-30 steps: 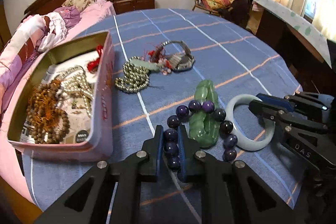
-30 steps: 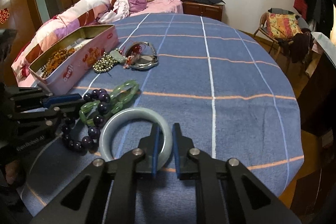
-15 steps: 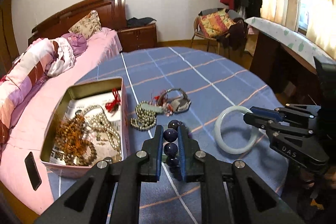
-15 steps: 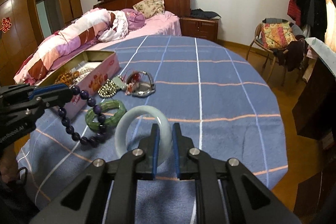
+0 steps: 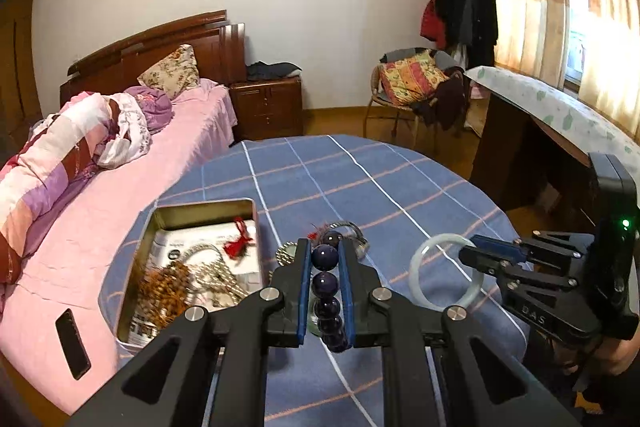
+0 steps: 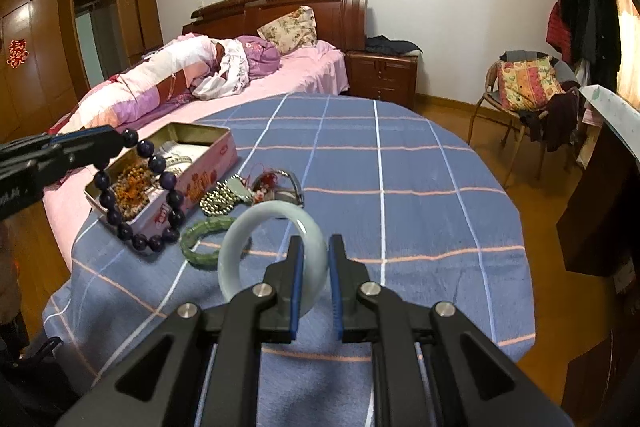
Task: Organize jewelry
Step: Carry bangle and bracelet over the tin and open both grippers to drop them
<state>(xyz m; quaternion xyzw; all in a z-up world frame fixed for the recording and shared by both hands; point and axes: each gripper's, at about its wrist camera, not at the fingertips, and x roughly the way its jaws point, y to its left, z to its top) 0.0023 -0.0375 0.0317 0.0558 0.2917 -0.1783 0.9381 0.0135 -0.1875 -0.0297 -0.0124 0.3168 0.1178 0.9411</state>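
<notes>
1. Both pieces have come up off the desk (image 6: 420, 163) since the earlier frames: the purple bead bracelet (image 6: 136, 187) now hangs free from the left hand-held gripper (image 5: 325, 259), and the pale jade bangle (image 6: 272, 255) is lifted clear in the right hand-held gripper (image 6: 313, 259), while the green bracelet (image 6: 202, 241) stays lying on the cloth.
2. We have the left pads clamped on a few purple beads, the loop dangling near the front of the pink tin (image 6: 208, 171). Our right pads are pinched on the bangle's rim, held over the desk just beside the green bracelet.
3. We judge the step in hand to be carrying both pieces to the tin, which already holds brown beads (image 5: 168, 287) and pearl strands.
4. Next, we would need to bring the left hand-held gripper over the tin's opening, lower until the loop pools inside, and only then let go; the bangle follows, set down gently, since it looks brittle.
5. In the left view our own fingers (image 5: 304, 283) hide most of the bracelet and the green one almost wholly. The small tangle beyond, a beaded strand and a watch-like piece (image 6: 280, 183), is hard to make out.
</notes>
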